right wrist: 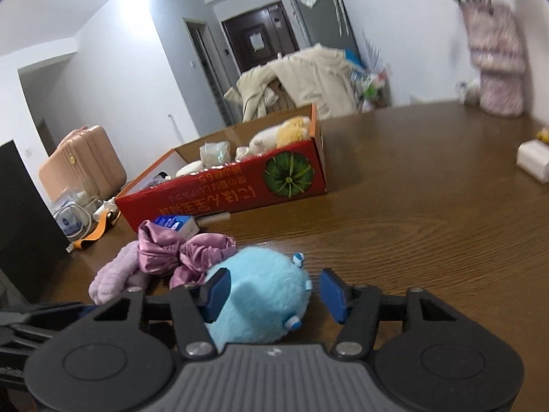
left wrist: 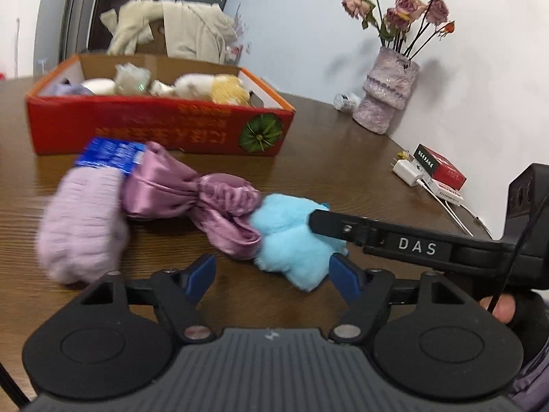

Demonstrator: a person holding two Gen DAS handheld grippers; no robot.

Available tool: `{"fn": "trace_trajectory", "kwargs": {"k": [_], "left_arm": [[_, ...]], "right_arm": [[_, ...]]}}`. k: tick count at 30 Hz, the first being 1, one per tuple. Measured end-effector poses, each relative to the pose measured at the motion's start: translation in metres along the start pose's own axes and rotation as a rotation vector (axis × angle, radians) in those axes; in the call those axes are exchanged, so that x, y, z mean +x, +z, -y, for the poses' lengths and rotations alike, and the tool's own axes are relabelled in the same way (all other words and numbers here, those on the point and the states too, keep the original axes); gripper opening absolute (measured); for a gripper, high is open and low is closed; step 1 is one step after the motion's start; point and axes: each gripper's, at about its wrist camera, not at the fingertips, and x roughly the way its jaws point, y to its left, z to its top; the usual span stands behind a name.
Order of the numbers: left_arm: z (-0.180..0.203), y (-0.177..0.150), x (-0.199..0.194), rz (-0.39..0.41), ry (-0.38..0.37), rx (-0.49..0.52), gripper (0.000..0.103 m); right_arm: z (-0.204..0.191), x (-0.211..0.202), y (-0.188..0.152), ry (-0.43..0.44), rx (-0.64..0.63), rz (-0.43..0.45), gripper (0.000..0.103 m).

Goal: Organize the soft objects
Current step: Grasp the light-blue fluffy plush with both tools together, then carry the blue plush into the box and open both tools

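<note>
A light blue plush toy (right wrist: 260, 295) lies on the brown wooden table (right wrist: 429, 223), between the blue pads of my right gripper (right wrist: 276, 295). The left pad touches its fur and the right pad stands a little off it. In the left wrist view the same plush (left wrist: 291, 243) sits just ahead of my open left gripper (left wrist: 272, 278), brushing only its right pad, while my right gripper's finger (left wrist: 343, 228) reaches in from the right. A purple satin piece (left wrist: 192, 192), a lilac fuzzy item (left wrist: 82, 226) and a blue packet (left wrist: 109, 154) lie to its left. The red cardboard box (left wrist: 137, 127) behind holds several soft toys.
A pink vase of dried roses (left wrist: 387, 92) stands at the wall, with a white charger (left wrist: 408, 171) and a small red box (left wrist: 446, 171) nearer along it. A cream coat (left wrist: 178, 31) hangs behind the box. Beyond the table's left edge stands a pink suitcase (right wrist: 82, 168).
</note>
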Motion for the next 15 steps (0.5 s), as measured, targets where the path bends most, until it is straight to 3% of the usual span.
{"fn": "trace_trajectory", "kwargs": {"k": [1, 3, 5, 11, 15], "left_arm": [[0.002, 0.002, 0.007, -0.010, -0.003, -0.011, 0.071], [0.003, 0.003, 0.015, -0.019, -0.010, -0.033, 0.050], [0.005, 0.004, 0.020, -0.023, -0.028, -0.050, 0.041], [0.015, 0.002, 0.025, -0.028, -0.042, -0.061, 0.034], [0.029, -0.004, 0.029, -0.048, -0.053, -0.042, 0.037]], "right_arm": [[0.004, 0.003, 0.001, 0.011, 0.010, -0.009, 0.050], [0.011, 0.007, 0.001, 0.056, 0.035, -0.028, 0.045], [0.015, 0.008, 0.001, 0.090, 0.060, -0.035, 0.041], [0.026, 0.002, 0.000, 0.083, 0.082, -0.036, 0.039], [0.037, -0.012, -0.006, 0.072, 0.108, -0.039, 0.039]]}}
